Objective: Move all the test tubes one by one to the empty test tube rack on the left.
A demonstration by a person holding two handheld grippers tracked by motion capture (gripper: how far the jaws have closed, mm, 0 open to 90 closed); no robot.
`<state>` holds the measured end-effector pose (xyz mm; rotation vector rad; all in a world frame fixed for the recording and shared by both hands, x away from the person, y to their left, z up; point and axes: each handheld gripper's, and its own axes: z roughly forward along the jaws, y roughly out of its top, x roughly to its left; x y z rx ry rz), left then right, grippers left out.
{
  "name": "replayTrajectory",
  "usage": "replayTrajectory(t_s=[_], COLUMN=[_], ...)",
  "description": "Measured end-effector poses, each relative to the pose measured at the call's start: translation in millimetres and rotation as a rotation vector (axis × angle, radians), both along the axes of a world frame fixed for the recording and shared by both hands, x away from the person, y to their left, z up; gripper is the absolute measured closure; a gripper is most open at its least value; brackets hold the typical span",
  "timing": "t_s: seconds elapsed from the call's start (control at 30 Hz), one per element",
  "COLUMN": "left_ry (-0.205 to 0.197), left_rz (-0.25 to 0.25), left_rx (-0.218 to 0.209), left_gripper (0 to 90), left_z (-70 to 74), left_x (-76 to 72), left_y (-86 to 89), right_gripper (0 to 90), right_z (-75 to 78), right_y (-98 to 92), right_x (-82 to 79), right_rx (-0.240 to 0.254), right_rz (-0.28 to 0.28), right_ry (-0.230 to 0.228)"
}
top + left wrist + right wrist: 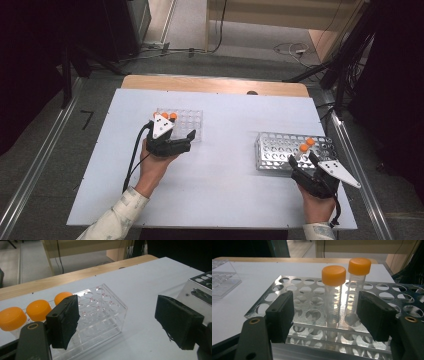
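Observation:
Two clear tubes with orange caps [333,275] [359,266] stand upright in a metal rack [280,150] on the right of the white table. My right gripper [303,161] is open at the rack's near edge, its jaws either side of the nearer tube [303,149] without touching it. A clear plastic rack [187,121] sits left of centre with three orange-capped tubes [38,310] at its left end. My left gripper [192,141] is open, held at the clear rack's near side, with nothing between its pads [65,321].
The white board [220,195] lies on a wooden table whose far edge [215,85] shows beyond it. Metal rails run along both sides on the floor. Cables and dark stands crowd the floor at the back and right.

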<state>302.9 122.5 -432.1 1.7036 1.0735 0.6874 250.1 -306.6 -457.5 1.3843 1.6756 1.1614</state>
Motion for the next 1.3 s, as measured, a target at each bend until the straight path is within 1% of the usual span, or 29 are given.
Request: replayTrajectory(t_s=[0.1,0.27,0.43,0.9,1.1,1.3], left_ry=[0.001,0.001,0.000,0.004,0.003,0.004], left_rz=[0.000,0.001,0.001,-0.005,-0.008,-0.011], left_rx=[0.001,0.001,-0.002,0.003,0.000,-0.003], left_gripper=[19.8,19.8,19.9,20.2,20.3,20.2], left_z=[-0.3,-0.2,-0.1,-0.5,-0.7,-0.8], left_x=[0.0,-0.4,-0.6,-1.3,-1.6,-2.1], left_y=[0.0,0.6,0.7,-0.2,-0.3,-1.3], right_gripper=[32.1,43.2,50.3,70.0,71.4,71.8], right_z=[-1.9,-4.4,-6.5,-8.7,-7.6,0.4], right_y=[0.8,1.3,1.7,2.7,2.6,3.1], right_x=[3.3,6.4,8.7,11.7,11.9,8.1], right_rx=[-0.015,-0.029,-0.036,-0.064,-0.077,-0.076], right_rz=[-0.007,-0.019,-0.020,-0.034,-0.035,-0.036], right_ry=[-0.001,-0.006,0.006,0.014,0.012,-0.029])
